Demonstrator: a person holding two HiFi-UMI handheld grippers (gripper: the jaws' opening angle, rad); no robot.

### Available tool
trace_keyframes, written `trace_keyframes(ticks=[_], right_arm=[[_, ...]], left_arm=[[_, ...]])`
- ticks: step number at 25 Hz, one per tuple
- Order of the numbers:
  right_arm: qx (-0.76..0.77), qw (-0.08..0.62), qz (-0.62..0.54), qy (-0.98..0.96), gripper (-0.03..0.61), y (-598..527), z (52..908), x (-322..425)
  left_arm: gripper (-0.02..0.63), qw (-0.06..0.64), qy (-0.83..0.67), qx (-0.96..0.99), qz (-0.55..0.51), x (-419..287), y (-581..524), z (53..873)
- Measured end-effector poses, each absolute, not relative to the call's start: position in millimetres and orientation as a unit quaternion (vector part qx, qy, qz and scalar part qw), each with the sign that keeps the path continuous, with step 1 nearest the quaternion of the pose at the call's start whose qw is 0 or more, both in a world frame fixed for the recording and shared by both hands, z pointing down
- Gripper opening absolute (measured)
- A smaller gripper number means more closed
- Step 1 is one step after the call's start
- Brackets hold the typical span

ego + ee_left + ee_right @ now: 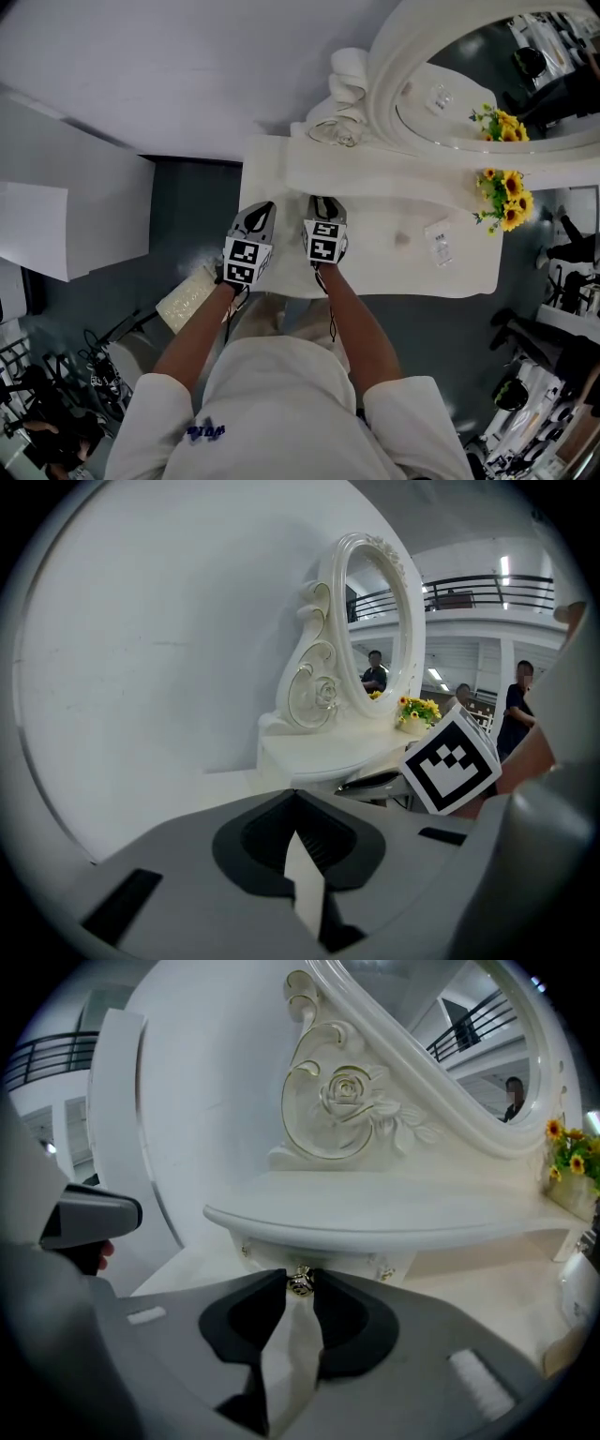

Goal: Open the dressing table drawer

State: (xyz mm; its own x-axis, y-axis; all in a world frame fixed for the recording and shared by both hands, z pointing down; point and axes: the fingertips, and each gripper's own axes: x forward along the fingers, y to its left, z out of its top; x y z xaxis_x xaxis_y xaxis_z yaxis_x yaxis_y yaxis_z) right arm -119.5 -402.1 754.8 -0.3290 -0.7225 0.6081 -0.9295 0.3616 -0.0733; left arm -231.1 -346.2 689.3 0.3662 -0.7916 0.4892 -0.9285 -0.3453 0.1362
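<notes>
right tool pinches the drawer knob under the worktop, ready to pull; left tool hangs closed, empty.

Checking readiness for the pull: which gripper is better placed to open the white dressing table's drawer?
Right. The right gripper has its jaws closed on the small gold metal knob of the white drawer front. The left gripper is shut, empty, and aimed beside the white dressing table.
</notes>
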Motion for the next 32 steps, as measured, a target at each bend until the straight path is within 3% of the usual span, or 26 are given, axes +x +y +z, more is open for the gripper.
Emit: trace_keyframes(ticks=[32], right_arm=[[0.508, 0.27, 0.245, -0.78, 0.099, -396, 763, -115]], left_arm=[[0.005, 0.253, -0.54, 0.787, 0.156, -238, -282, 689]])
